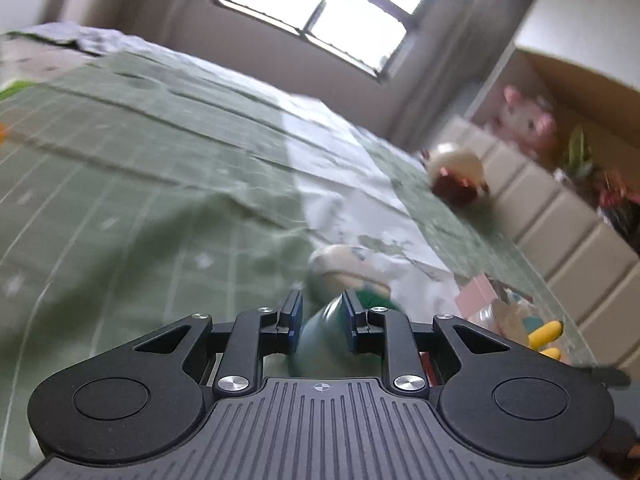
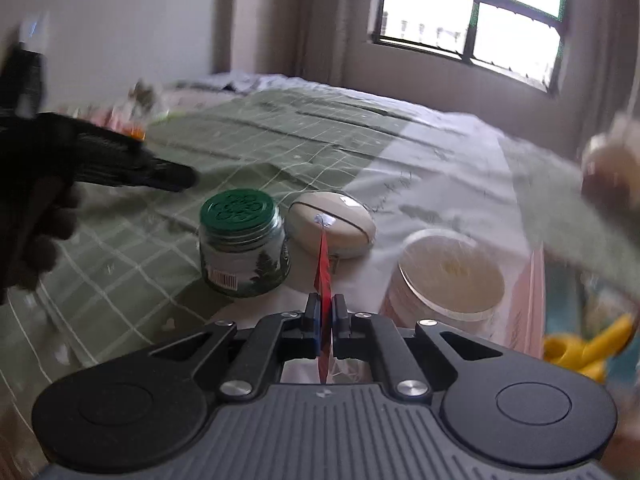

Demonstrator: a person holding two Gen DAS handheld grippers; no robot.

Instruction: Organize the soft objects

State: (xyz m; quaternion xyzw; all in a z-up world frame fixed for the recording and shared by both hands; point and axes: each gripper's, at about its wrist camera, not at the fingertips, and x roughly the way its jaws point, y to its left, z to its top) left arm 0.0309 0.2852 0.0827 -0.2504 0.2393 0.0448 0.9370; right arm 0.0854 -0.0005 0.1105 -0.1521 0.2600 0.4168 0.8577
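Note:
My right gripper (image 2: 326, 312) is shut on a thin red packet (image 2: 323, 268), seen edge-on and sticking up between the pads. Just beyond it a green-lidded glass jar (image 2: 244, 240) and a beige oval case (image 2: 332, 224) rest on the green checked bedcover (image 2: 120, 248). My left gripper (image 1: 322, 314), a dark blur in the right wrist view (image 2: 176, 180), hovers left of the jar with its jaws partly open. The blurred jar (image 1: 320, 332) shows through the gap, apart from the pads. A brown and cream plush toy (image 1: 456, 176) lies further up the bed.
A round tub with a clear lid (image 2: 452, 276), a pink box (image 2: 528, 300) and a yellow toy (image 2: 580, 348) crowd the right. A padded beige panel (image 1: 560, 220) borders the bed, with a pink plush (image 1: 524, 120) on the shelf behind it. A window (image 1: 320, 4) is ahead.

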